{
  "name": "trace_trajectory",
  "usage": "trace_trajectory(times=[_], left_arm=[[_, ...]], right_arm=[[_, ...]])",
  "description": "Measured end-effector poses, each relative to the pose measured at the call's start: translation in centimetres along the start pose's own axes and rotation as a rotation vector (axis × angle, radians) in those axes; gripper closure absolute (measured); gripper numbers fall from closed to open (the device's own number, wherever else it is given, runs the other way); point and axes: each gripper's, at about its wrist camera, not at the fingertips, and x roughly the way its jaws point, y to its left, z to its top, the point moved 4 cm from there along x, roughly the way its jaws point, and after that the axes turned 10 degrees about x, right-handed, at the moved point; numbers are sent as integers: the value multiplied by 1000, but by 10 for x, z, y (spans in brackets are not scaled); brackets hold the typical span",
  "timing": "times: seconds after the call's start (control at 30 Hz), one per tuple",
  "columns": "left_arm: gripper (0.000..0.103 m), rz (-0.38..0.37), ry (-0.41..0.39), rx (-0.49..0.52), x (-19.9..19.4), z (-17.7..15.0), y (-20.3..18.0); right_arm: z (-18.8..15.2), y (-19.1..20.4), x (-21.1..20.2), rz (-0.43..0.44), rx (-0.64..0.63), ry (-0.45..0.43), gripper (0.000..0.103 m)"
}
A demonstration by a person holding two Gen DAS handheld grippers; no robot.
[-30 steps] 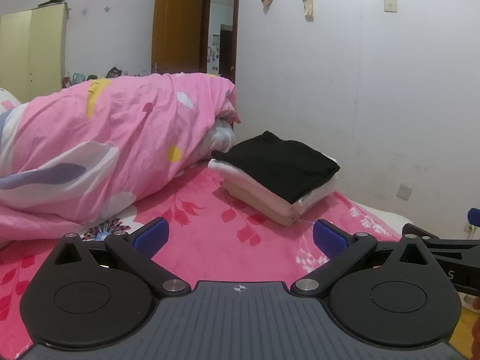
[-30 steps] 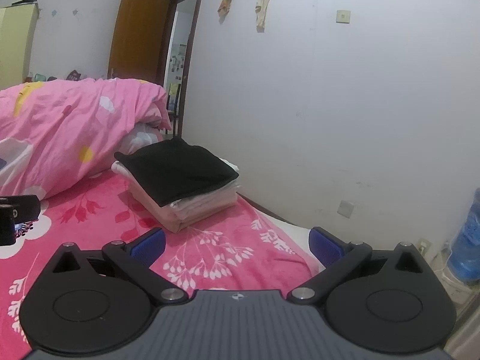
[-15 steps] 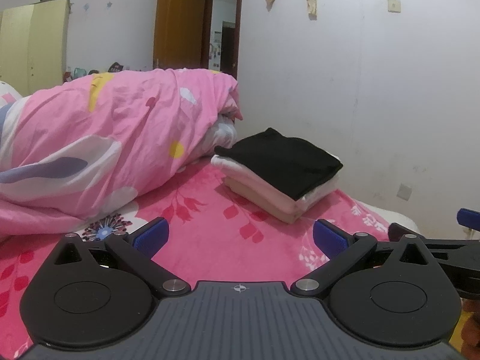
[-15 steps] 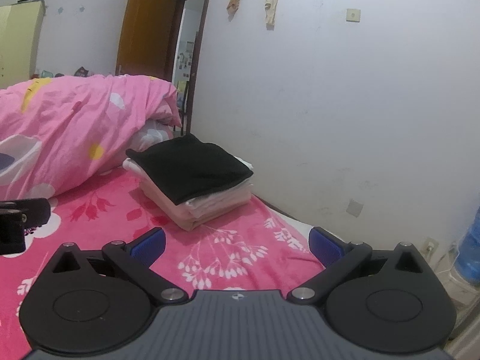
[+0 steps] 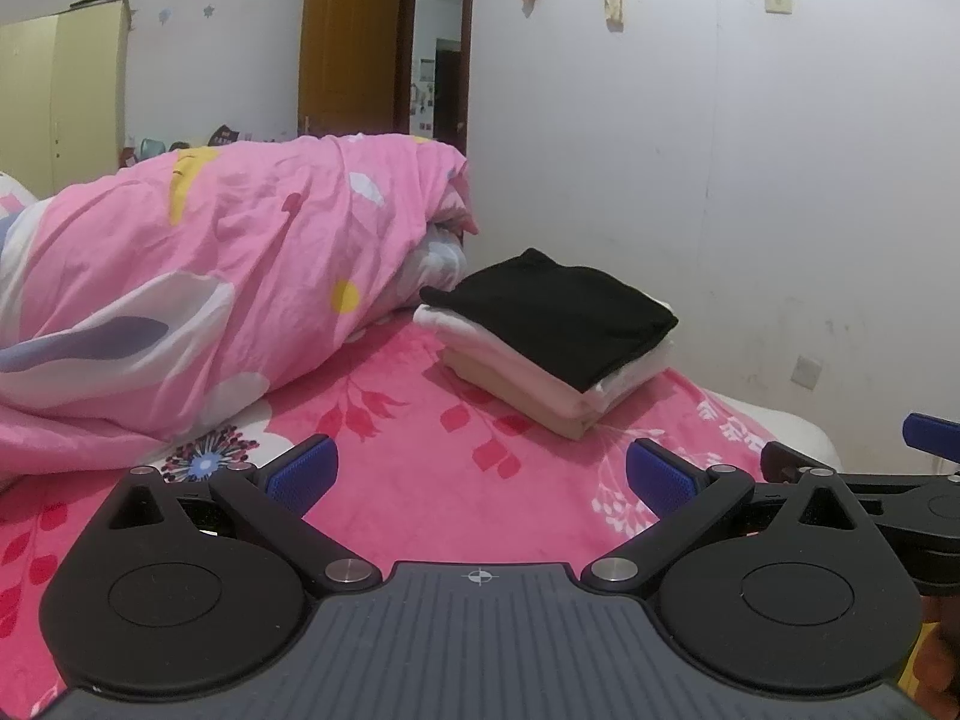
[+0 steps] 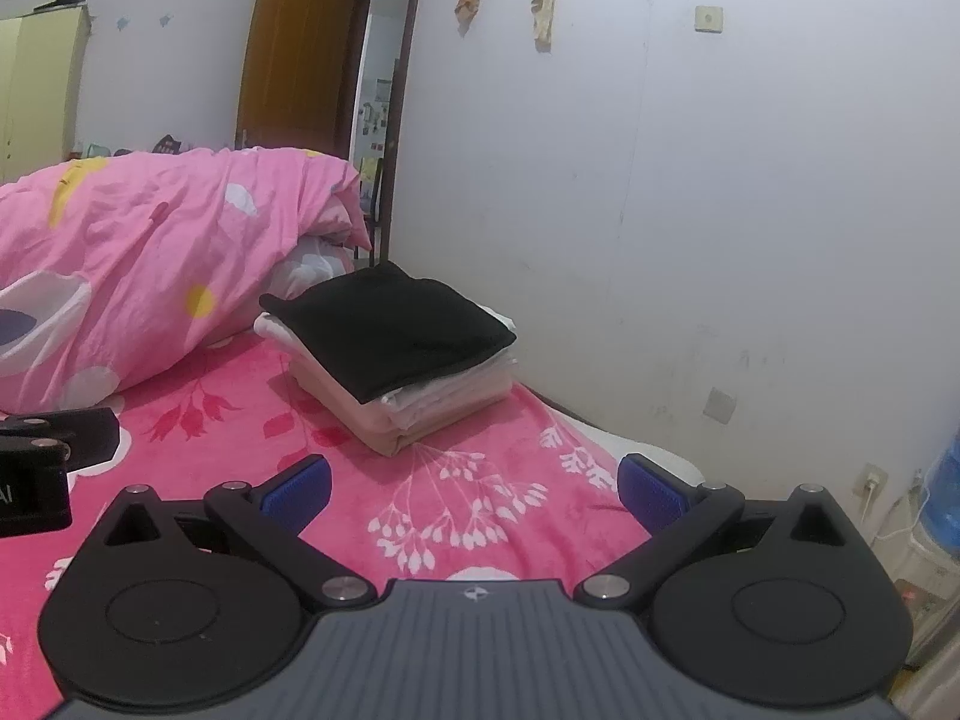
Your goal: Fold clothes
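Observation:
A stack of folded clothes lies on the pink bed by the wall, with a black garment (image 5: 552, 315) on top of white and peach pieces (image 5: 522, 381). It also shows in the right wrist view (image 6: 390, 330). My left gripper (image 5: 477, 474) is open and empty, low over the bedspread, short of the stack. My right gripper (image 6: 474, 483) is open and empty too, just to the right of the left one. The right gripper's blue tip (image 5: 933, 435) shows at the right edge of the left wrist view.
A bunched pink floral duvet (image 5: 198, 294) fills the left of the bed. The white wall (image 5: 750, 210) runs along the right side. A wooden door (image 5: 348, 54) and a yellow wardrobe (image 5: 66, 102) stand behind. A water bottle (image 6: 942, 498) stands on the floor at right.
Both grippers have drawn back a little from the stack and tilted slightly. Both stay open and empty.

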Motion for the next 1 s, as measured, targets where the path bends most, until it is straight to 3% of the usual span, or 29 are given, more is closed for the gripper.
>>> trace_trajectory(times=[1.0], left_arm=[[0,2,13,10,4,-2,0]], right_arm=[[-3,3,1,6,9,6,0]])
